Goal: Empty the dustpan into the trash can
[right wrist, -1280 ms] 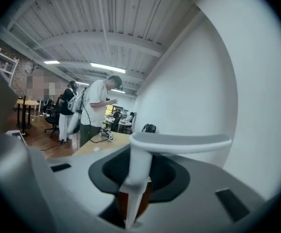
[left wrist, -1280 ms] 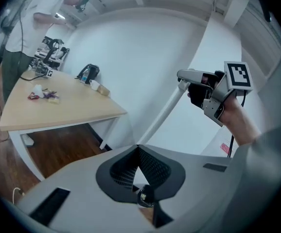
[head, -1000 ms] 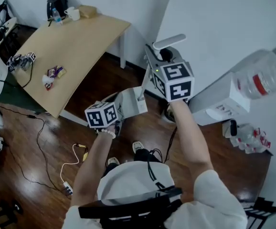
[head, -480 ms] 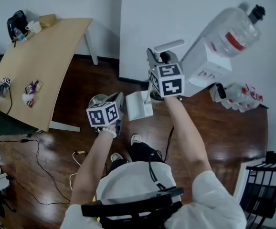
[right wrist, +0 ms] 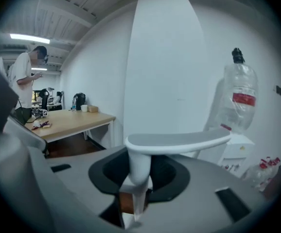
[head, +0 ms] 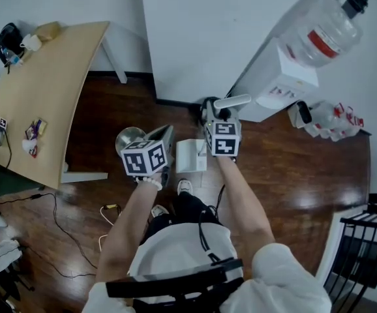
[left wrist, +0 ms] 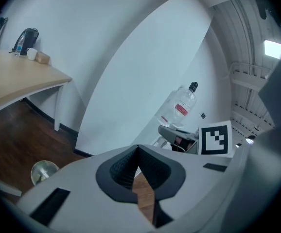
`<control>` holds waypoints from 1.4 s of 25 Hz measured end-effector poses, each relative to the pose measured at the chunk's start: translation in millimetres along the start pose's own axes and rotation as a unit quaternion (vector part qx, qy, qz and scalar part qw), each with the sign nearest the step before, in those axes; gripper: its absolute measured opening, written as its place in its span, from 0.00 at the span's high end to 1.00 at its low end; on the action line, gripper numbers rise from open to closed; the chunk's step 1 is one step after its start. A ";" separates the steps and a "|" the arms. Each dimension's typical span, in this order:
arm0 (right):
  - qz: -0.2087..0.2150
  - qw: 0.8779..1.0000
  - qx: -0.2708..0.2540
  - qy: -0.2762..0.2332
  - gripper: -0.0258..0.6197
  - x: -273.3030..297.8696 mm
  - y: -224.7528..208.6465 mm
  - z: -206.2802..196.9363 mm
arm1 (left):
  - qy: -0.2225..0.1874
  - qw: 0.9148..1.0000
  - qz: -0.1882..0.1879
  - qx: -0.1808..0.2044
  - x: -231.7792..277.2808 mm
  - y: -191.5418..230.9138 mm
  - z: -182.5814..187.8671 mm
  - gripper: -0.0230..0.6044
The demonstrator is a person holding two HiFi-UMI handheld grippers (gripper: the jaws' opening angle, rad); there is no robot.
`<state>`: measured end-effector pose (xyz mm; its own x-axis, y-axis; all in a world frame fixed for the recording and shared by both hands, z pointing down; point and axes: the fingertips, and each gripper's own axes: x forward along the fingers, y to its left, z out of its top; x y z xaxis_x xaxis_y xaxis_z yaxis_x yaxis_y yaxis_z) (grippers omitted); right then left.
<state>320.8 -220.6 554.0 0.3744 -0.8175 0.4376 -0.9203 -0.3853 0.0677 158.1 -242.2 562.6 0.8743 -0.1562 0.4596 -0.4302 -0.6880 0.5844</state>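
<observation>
A white dustpan (head: 190, 154) hangs low over the wooden floor in the head view, its long handle (head: 231, 102) rising to a flat grip. My right gripper (head: 209, 113) is shut on that handle. In the right gripper view the white post stands between the dark pads (right wrist: 162, 176), and the grip (right wrist: 179, 141) lies across above them. My left gripper (head: 165, 133) sits just left of the dustpan, its jaws shut with nothing in them (left wrist: 138, 149). A round silver trash can (head: 128, 138) stands on the floor beside it, also seen low at the left (left wrist: 43, 171).
A wooden table (head: 38, 90) with small items stands at the left. At the right, a water dispenser (head: 276, 83) with its bottle (head: 322, 28) is against the white wall. Cables (head: 104, 214) lie on the floor. A black rack (head: 364, 253) is at the far right. A person (right wrist: 26, 81) stands by the table.
My right gripper has come down with the dustpan, from high in front of me to near the floor. My left gripper shifted along beside it. The head view swung right.
</observation>
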 end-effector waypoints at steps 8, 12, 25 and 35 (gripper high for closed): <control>0.019 0.999 0.042 0.018 0.81 28.9 -8.1 -72.0 | 0.030 0.999 0.032 -0.022 20.1 21.4 -24.8 0.98; 0.023 0.998 0.047 0.026 0.80 39.8 -2.4 -103.2 | 0.038 0.998 0.048 -0.030 23.6 30.5 -34.1 0.98; 0.002 0.995 0.075 0.063 0.78 25.9 -40.4 -157.3 | 0.052 0.997 0.043 -0.039 40.6 21.4 -46.4 0.98; -0.006 0.988 0.119 0.098 0.67 29.3 -69.2 -181.8 | 0.058 0.997 0.030 -0.034 37.0 17.1 -48.0 0.98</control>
<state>374.8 -140.1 725.1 0.3344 -0.7230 0.6045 -0.8544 -0.5032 -0.1293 172.3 -225.7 621.6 0.8158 -0.1103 0.5678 -0.4991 -0.6303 0.5947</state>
